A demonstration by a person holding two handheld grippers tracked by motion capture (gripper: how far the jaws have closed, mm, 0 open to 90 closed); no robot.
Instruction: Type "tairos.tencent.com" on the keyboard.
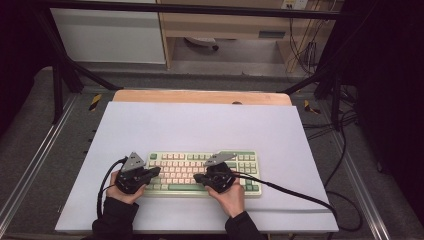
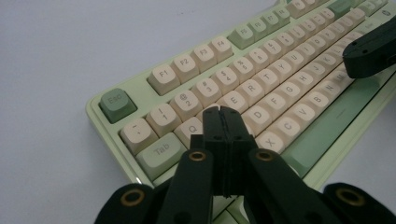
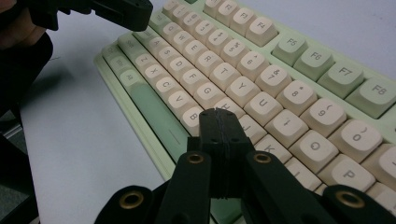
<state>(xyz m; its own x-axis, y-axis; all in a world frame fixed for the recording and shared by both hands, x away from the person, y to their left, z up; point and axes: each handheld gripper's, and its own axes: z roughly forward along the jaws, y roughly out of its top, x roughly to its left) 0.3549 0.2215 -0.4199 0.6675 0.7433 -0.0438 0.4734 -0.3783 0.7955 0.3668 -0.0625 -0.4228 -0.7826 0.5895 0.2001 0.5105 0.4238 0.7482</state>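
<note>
**Both hand-held grippers poised over the keyboard**

From the high view we see the green-and-cream keyboard lying near the front of the pale surface, long side facing the person. The left hand-held gripper comes in over its left end and the right hand-held gripper over its middle, their tips pointing toward each other and well apart. Each sits in a hand in a dark sleeve, with a black cable trailing off.

Now the left gripper view gives us what the high view cannot: key legends. Here the left hand-held gripper has its jaws pressed together with nothing between them, tip over the Q, W and A keys. The Esc key marks the near corner, and the right gripper's black tip pokes in at the upper right.

Over in the right gripper view, the right hand-held gripper is likewise closed on nothing, tip over the H, J and N area beside the space bar. We cannot tell whether either tip touches a key.

For room, we have bare surface left, right and behind the keyboard, and a narrower strip in front.
</note>
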